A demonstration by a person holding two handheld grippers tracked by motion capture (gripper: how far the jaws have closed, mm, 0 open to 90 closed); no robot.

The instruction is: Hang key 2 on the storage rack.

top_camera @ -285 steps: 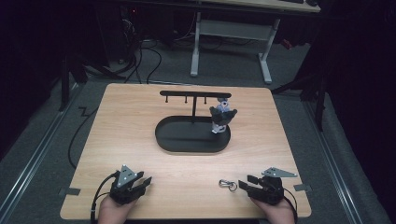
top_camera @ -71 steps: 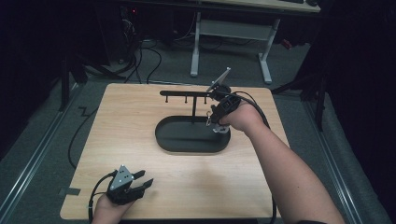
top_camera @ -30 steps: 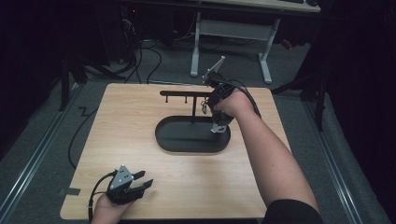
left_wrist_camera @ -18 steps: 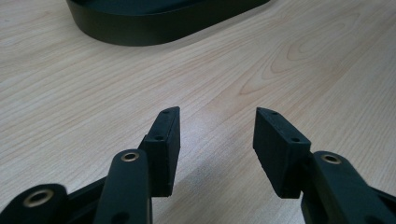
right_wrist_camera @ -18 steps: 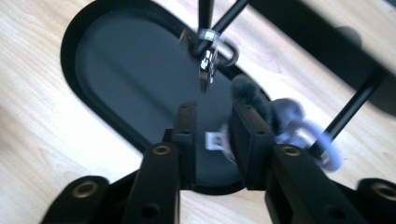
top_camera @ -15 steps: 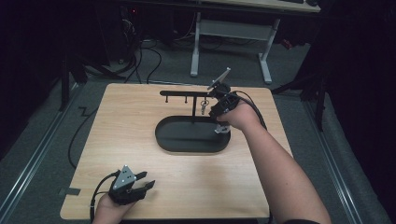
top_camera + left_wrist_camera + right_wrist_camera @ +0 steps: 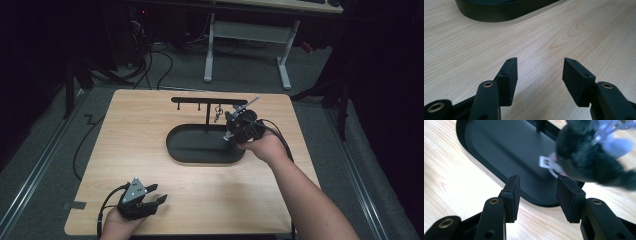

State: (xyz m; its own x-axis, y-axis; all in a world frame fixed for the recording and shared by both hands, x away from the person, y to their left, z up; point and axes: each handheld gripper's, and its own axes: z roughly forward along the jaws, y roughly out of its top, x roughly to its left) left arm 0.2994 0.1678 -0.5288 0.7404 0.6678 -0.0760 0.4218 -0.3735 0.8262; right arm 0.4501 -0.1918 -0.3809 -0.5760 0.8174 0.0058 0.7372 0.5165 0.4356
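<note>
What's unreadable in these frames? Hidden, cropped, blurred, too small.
- Plush toy: blurred and cut off by the top and right edges in the right gripper view; in the high view the right tool covers it.
- Keyring on the black stand: too small in the high view to make out its shape.
- Black tray: cropped by the top edge in the left gripper view.

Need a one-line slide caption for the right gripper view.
Open right tool over the black tray, a dark plush keychain beside its tip.

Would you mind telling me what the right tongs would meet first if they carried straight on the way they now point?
Probably the black oval tray: the open right tongs point down at its near rim, nothing between the jaws. The dark plush toy hangs just off to one side, and depth is unclear, so it might brush that.
</note>
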